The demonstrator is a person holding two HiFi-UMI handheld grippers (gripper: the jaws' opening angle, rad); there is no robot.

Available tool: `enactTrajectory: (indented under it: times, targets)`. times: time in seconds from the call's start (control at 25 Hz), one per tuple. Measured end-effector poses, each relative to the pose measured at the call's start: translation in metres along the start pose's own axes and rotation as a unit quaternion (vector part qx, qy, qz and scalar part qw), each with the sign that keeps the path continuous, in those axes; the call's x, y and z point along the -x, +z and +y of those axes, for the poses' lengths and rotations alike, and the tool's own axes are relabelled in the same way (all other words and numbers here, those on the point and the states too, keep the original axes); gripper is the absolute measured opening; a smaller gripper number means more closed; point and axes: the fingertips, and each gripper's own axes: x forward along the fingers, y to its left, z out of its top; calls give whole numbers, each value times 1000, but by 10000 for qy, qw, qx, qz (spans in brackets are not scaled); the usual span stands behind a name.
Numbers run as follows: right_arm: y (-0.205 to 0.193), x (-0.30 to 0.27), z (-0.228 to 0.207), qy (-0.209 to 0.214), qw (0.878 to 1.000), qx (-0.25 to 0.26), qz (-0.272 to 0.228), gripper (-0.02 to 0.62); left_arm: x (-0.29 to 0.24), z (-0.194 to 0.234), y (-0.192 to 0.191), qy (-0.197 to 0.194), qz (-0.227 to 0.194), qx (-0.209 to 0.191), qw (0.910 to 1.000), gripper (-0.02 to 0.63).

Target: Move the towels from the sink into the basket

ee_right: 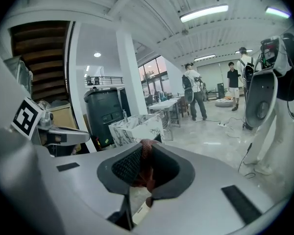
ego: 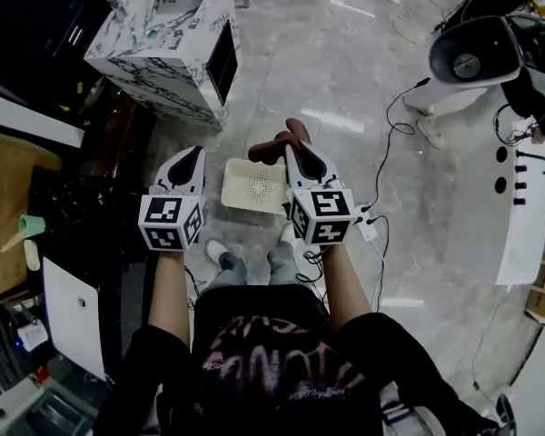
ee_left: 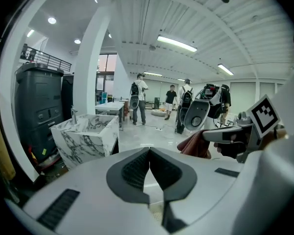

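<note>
The marble sink (ego: 159,75) stands at eleven o'clock in the head view, well apart from the hands. Whether towels lie in it I cannot tell. The white basket (ego: 231,189) on the floor looks empty. The left gripper (ego: 194,153), at the basket's nine o'clock, has its jaws together on nothing. The right gripper (ego: 296,149) is clenched on a dark red towel (ego: 269,147) above the basket's one o'clock corner. I judge that nothing is delivered yet.
</note>
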Motion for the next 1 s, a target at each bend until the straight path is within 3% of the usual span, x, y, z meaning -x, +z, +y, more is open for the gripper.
enactTrajectory:
  times: [0.24,0.56,1.0]
  targets:
    - [-18,-3,-30,-274,9996,-47,100,60,-30,-12,-16,-233,193,38,9995,15]
    - [-51,-19,-33,-433,9985,-62,341,60,-50,-1,-44,-377,382,71,9985,15]
    - [-131,-59,-44,-412,9950,-242,879,61,-83,21,-129,-303,823,385,9954,15]
